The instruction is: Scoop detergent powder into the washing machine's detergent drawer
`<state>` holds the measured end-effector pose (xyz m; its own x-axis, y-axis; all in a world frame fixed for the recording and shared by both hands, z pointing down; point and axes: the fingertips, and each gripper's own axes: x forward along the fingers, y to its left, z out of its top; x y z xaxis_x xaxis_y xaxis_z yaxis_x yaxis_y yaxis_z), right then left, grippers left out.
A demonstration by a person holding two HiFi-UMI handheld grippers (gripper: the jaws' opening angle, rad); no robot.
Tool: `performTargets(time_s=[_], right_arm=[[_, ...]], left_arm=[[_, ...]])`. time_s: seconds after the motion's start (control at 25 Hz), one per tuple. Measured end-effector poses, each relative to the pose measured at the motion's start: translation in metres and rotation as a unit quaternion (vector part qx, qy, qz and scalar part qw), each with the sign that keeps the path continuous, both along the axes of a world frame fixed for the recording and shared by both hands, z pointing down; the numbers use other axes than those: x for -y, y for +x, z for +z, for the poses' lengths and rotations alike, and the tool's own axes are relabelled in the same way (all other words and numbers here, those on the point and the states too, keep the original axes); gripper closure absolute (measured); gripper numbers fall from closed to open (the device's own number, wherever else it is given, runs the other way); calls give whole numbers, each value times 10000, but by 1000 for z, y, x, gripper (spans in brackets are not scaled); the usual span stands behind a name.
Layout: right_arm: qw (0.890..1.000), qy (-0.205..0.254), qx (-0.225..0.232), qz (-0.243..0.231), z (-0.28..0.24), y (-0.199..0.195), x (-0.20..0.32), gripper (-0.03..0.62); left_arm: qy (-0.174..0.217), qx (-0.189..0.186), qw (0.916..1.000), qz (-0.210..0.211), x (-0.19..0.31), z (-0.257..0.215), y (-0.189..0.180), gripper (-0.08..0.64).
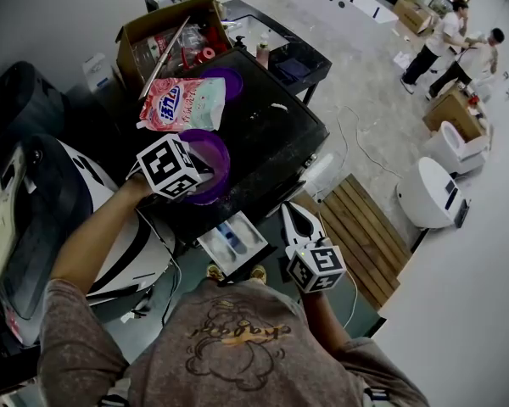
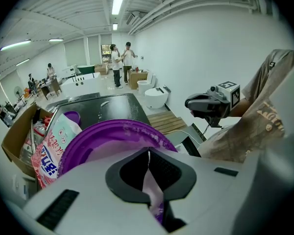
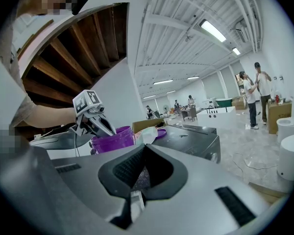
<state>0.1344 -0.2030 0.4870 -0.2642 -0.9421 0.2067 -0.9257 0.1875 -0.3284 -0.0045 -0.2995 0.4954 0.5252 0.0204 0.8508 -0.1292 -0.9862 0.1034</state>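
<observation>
The black washing machine (image 1: pixel 271 117) fills the middle of the head view, and its top serves as the work surface. An open cardboard box (image 1: pixel 165 24) of odds and ends stands at its far left corner. A pink detergent bag (image 1: pixel 182 104) lies just in front of the box, with a purple lid (image 1: pixel 227 79) beside it. Nearer the person, a purple tub (image 1: pixel 214 153) sits at the front left of the top, its rim dusted with white powder. The left gripper (image 2: pixel 148 154) has its jaws closed tight on the tub's near wall and holds it steady. Below the machine's front edge the detergent drawer (image 1: pixel 233 242) is pulled out, its white and blue compartments facing up. Whether any powder lies in them is too small to tell. The right gripper (image 3: pixel 143 151) hangs just to the right of the drawer, off the machine, with its jaws drawn together on a thin white strip (image 3: pixel 135 203). That is probably a scoop's handle, though no bowl shows in any view. By my reading the setting-up is done: lid off, tub held, drawer open. The dosing itself is under way or still to come, and afterwards the drawer must be pushed shut.
</observation>
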Motion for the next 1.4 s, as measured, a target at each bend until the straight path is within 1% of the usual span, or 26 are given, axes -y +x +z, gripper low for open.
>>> performTargets(time_s=[0.2, 0.4, 0.76, 0.92, 1.12, 1.28, 1.4], right_arm=[[10000, -14, -48, -63, 2, 0, -1, 591], [9999, 21, -57, -109, 3, -3, 1, 591], [9998, 42, -59, -173, 4, -7, 2, 591], [9998, 27, -32, -205, 5, -11, 2, 591], [9998, 20, 109, -190, 0, -16, 5, 591], [9997, 24, 80, -232, 2, -17, 5, 591], [9995, 24, 9, -303, 4, -19, 5, 591]], left_arm=[[-197, 1, 9998, -58, -4, -4, -5, 537], [-378, -94, 9992, -126, -6, -6, -10, 537], [-658, -95, 9977, -120, -15, -15, -14, 537], [-841, -219, 9960, -219, -18, -20, -17, 537], [-1055, -437, 9926, -407, -18, -25, -21, 536], [-1216, -623, 9890, -564, -18, -29, -25, 536], [-1356, -807, 9848, -725, -17, -32, -27, 536]])
